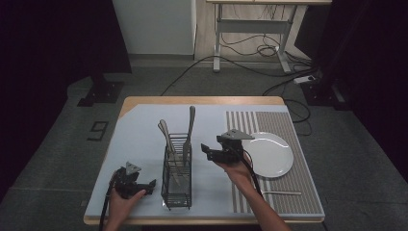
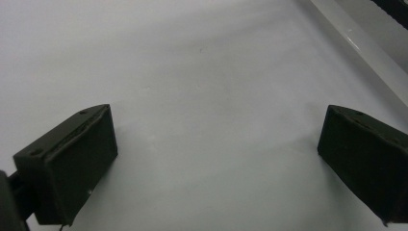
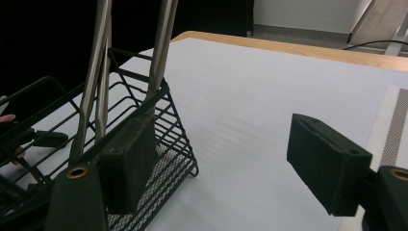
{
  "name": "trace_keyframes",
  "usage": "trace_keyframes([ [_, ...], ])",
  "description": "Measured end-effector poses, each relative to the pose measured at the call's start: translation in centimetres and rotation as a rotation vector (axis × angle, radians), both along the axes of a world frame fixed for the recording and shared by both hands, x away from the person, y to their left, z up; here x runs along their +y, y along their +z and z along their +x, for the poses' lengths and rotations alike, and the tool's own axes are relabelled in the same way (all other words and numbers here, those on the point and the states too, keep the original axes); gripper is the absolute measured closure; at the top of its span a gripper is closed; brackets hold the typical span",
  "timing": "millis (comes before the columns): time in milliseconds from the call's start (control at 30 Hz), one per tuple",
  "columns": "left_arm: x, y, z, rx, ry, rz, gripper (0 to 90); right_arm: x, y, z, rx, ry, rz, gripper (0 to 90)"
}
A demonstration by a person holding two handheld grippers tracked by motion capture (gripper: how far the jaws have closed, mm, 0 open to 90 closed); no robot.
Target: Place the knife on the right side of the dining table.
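We hold the right gripper [image 1: 208, 150] wide, empty, just right of the black wire cutlery basket [image 1: 176, 174]; the left gripper [image 1: 150, 186], left of it, gapes too, apparently over bare mat.

we saw a black wire cutlery basket [image 1: 176, 179] standing upright on the pale blue mat, left of the striped placemat. three steel utensils [image 1: 189, 129] stood in its far end, handles up, leaning slightly apart.
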State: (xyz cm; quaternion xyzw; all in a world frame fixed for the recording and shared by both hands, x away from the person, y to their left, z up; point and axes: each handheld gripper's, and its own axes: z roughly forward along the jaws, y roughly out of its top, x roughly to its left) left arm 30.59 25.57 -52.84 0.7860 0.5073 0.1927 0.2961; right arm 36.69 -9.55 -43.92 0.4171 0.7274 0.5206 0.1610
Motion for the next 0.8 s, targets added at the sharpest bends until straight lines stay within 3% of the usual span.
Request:
trace_keyframes([
  [267,0.0,0.0,0.0,-0.001,0.001,-0.001,0.0,0.9,0.4,0.7,-0.018,0.011,-0.002,26.3],
  [533,0.0,0.0,0.0,-0.001,0.0,0.0,0.0,2.7,0.6,1.1,-0.048,0.039,-0.051,26.2],
  [800,0.0,0.0,0.0,-0.001,0.0,0.0,0.0,3.6,1.2,2.0,-0.055,0.051,-0.029,28.3],
])
